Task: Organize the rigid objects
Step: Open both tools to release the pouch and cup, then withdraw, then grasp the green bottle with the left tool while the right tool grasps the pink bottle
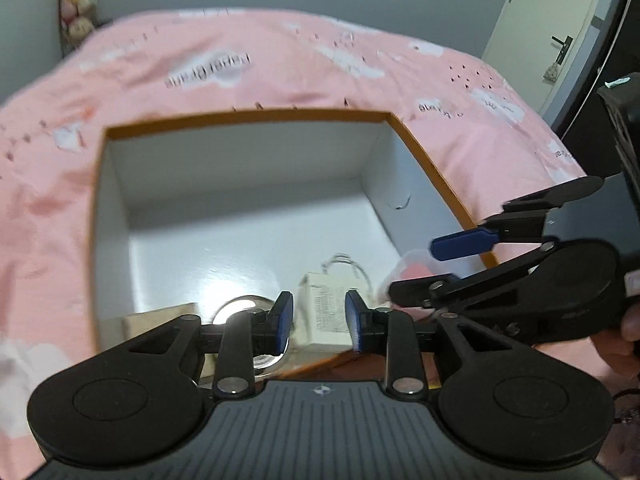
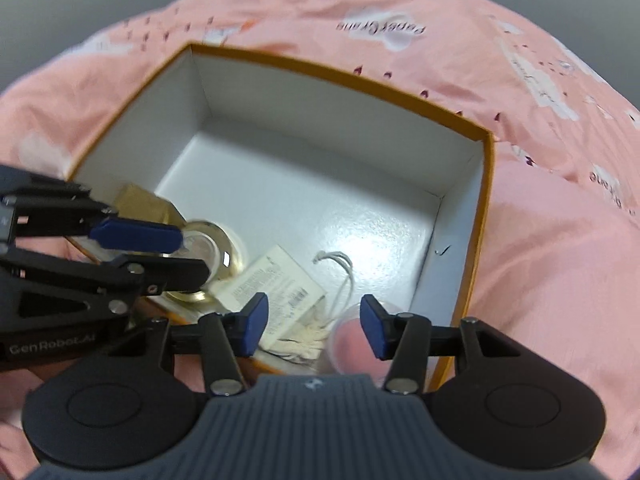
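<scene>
Both jaws stand apart, empty, over the box [image 2: 486, 200]; the blurred pink container [image 2: 352, 346] sits half-hidden.

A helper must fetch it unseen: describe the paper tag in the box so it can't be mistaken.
On the pink bedspread sits an open orange-edged box with white walls. The paper tag lies flat on its floor, between a gold-rimmed glass piece and a pink-filled clear container. Only it is flat, printed and strung.

1. Box [image 2: 482, 216] sits on the bedspread [image 2: 560, 240].
2. In the box, near wall: bottle [image 2: 218, 248] at 9 o'clock, tag [image 2: 280, 280] centre, cup [image 2: 348, 344] at 3 o'clock.
</scene>
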Tool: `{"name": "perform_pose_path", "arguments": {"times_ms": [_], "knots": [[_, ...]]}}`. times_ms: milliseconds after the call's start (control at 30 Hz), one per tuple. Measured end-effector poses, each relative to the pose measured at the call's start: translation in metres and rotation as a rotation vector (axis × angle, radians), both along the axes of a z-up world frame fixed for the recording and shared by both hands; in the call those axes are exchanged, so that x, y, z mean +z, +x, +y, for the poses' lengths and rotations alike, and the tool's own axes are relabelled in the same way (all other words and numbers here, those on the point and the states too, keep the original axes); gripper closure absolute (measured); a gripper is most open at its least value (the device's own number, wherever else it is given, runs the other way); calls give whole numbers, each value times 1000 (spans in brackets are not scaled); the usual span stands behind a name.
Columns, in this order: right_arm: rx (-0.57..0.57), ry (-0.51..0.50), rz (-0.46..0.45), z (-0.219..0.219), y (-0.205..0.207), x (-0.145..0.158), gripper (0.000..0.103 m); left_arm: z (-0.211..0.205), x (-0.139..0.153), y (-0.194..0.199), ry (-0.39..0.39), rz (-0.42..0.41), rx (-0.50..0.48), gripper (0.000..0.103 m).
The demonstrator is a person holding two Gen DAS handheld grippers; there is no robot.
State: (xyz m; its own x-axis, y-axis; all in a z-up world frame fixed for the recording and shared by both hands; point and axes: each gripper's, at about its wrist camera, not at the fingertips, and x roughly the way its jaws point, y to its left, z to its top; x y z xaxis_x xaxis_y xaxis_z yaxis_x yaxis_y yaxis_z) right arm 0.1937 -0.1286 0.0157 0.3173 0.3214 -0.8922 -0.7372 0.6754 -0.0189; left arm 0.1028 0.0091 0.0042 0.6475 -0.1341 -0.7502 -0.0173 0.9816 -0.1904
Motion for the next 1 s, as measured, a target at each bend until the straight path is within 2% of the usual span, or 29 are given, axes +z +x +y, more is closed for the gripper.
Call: {"name": "perform_pose_path", "arguments": {"times_ms": [167,267,367,467,600,800,1000], "knots": [[-58,87,-45,-13,-28,12,52,7,8,-26,-6,-30,14,66],[-99,148,-18,-21,-43,18,51,8,9,-39,-5,-18,18,65],[-128,180,8,-26,-56,17,44,13,5,-46,-39,16,30,65],[-160,172,40,-30,-67,8,42,20,0,-54,-72,49,41,65],[-197,161,116,-36,-77,-9,39,27,-11,-61,-78,115,62,64],[-228,139,172,-40,-89,-25,32,25,-32,-71,-28,219,61,52],[-176,89,197,-31,-100,-34,26,22,-48,-78,-42,308,29,43]]}}
